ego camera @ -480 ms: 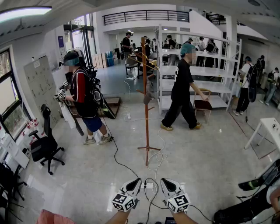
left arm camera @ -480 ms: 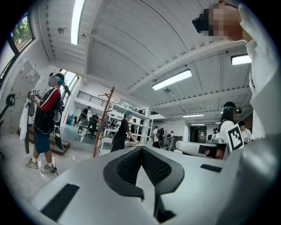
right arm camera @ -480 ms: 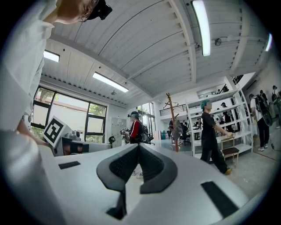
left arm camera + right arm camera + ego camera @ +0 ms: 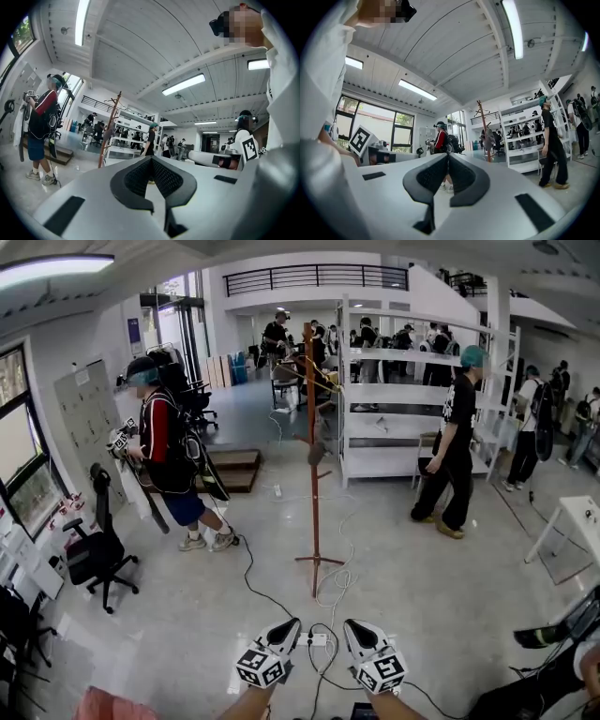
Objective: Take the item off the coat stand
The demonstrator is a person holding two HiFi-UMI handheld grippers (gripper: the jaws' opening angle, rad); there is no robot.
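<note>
Left gripper (image 4: 290,625) and right gripper (image 4: 354,625) sit low and side by side. Both pairs of jaws are fully together, nothing between them, touching nothing. Power strip (image 4: 319,638) on the floor between them. Further out, coat stand (image 4: 313,512) is upright, well apart from both grippers. Grey item (image 4: 316,450) hangs on a mid-height peg. White shelving (image 4: 412,390) behind.

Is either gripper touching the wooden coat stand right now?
No, the left gripper and right gripper hang low in the head view, well short of the coat stand.
</note>
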